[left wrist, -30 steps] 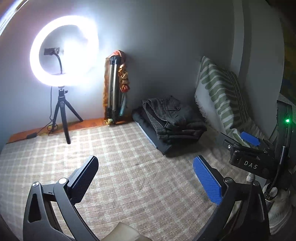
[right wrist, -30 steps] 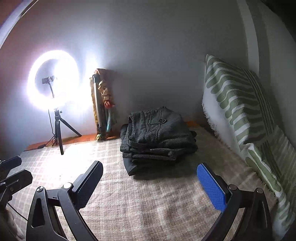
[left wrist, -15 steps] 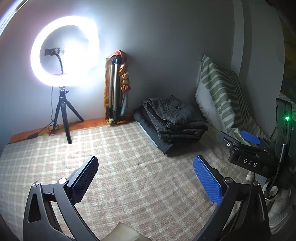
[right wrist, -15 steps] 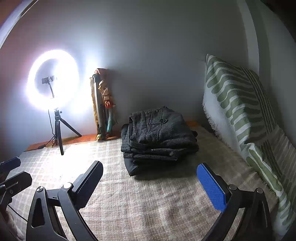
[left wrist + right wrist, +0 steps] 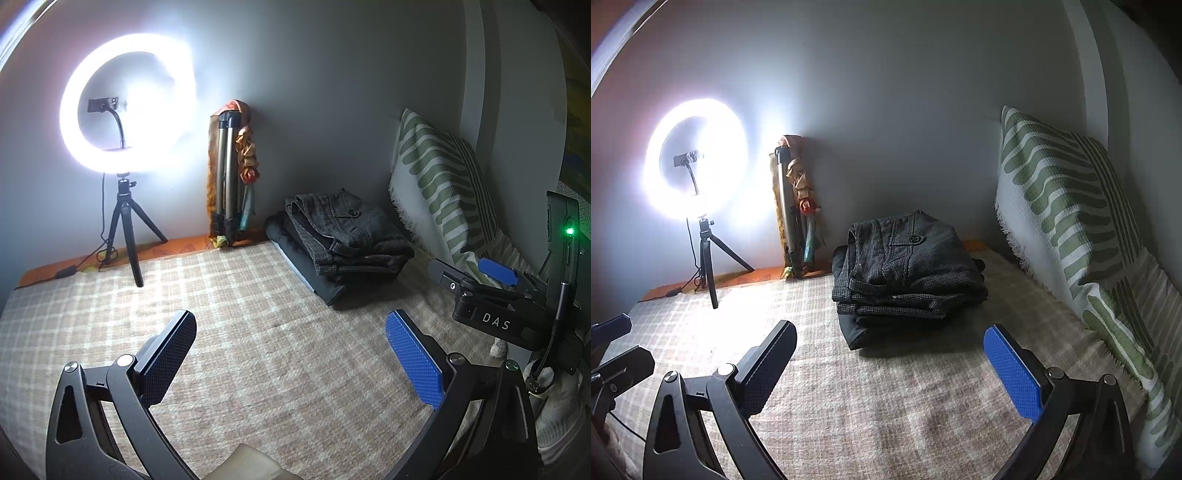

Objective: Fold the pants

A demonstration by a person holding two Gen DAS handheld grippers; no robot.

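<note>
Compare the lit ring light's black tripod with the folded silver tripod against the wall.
The ring light's black tripod stands with legs spread on the checked blanket's far edge; the folded silver tripod has its legs closed and leans on the grey wall. The black one carries the glowing ring light; the silver one carries no lamp and has colourful cloth draped over it. Both stand upright by the wall.

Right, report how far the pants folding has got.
Looks done: the dark checked pants lie folded on top of a black folded garment on the plaid blanket. In hand: nothing; the left gripper and right gripper are open and empty. No unfolded pants in view.
</note>
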